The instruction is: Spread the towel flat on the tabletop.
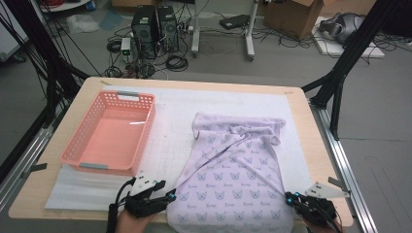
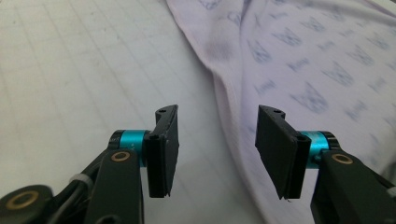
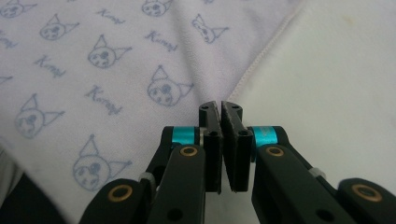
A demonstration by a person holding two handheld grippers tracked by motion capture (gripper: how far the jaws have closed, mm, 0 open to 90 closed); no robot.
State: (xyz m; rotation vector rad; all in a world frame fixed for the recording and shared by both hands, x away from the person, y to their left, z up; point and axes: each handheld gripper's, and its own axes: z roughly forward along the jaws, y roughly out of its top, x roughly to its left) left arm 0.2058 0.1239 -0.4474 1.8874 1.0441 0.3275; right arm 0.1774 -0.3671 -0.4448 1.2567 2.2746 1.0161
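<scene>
My left gripper (image 2: 217,149) spread open over the lilac printed cloth's (image 1: 233,170) near-left hem, my right gripper (image 3: 220,140) clenched at its near-right edge, nothing visibly pinched, cloth beside pink basket (image 1: 109,131) on table (image 1: 311,145).

soft matt printed cloth (image 1: 233,174) — glossy perforated plastic basket (image 1: 111,132) — pale wood table (image 1: 311,145).

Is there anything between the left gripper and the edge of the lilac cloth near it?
Nothing visible. The left gripper has its fingers open, and the hem of the lilac cloth lies just ahead between them on the bare white mat.
</scene>
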